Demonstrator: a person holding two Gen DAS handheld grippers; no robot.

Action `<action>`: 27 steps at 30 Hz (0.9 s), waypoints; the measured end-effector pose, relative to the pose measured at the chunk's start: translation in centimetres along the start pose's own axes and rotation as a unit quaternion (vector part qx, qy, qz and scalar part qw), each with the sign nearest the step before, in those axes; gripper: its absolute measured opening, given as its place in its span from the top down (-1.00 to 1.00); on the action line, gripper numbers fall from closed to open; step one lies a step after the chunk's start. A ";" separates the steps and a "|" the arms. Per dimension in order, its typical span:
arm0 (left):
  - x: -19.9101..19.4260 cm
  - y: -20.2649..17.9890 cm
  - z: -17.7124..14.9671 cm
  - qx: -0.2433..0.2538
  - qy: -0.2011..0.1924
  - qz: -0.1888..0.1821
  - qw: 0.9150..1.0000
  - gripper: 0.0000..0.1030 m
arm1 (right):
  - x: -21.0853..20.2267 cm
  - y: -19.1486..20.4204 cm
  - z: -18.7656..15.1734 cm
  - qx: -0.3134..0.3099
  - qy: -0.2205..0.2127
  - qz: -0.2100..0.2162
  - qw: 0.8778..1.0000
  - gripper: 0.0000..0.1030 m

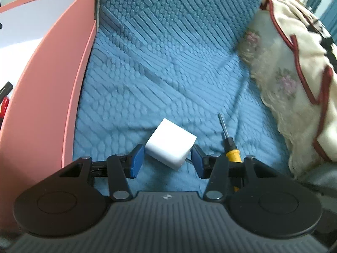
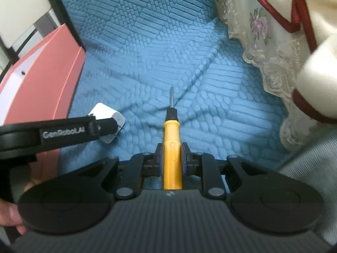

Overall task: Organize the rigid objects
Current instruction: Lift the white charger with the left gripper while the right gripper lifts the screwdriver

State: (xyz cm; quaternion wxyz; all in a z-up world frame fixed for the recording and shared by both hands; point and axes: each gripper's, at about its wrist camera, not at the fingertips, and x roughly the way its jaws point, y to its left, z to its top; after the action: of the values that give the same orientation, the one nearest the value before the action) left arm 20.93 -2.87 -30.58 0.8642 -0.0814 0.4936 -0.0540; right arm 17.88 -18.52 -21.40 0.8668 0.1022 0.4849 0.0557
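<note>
Left wrist: left gripper (image 1: pixel 166 161) fingers wide apart around a white charger (image 1: pixel 170 144) tilted on the blue cover (image 1: pixel 168 67), not gripping it, pink box (image 1: pixel 52 84) alongside; right wrist: right gripper (image 2: pixel 171 158) fingers clamped on the yellow screwdriver (image 2: pixel 171 139) handle, shaft pointing straight away over the cover.

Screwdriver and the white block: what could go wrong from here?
1. The right gripper clamps the yellow screwdriver by its handle only, with the shaft sticking far forward; it may pivot or snag the blue quilted cover.
2. The left gripper is open around a tilted white block; closing on its corners could squirt it out.
</note>
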 end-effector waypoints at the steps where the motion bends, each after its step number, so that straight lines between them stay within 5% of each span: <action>1: -0.2 -0.1 -0.5 0.003 0.002 0.004 1.000 -0.07 | 0.0 0.1 -0.1 -0.002 0.001 0.002 1.000 0.61; 14: -0.9 0.2 -2.0 0.025 0.023 0.015 0.999 -0.21 | 2.0 -0.5 1.5 0.015 0.020 0.011 1.000 0.49; 27: -0.6 0.0 -1.1 0.046 0.013 0.007 0.999 -0.21 | 3.0 0.5 2.3 -0.020 0.005 -0.009 1.000 0.61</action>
State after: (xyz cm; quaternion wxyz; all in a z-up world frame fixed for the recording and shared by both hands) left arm 19.68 -2.82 -30.60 0.8611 -0.0375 0.5020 -0.0718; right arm 21.37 -17.71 -22.57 0.8669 0.0802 0.4886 0.0580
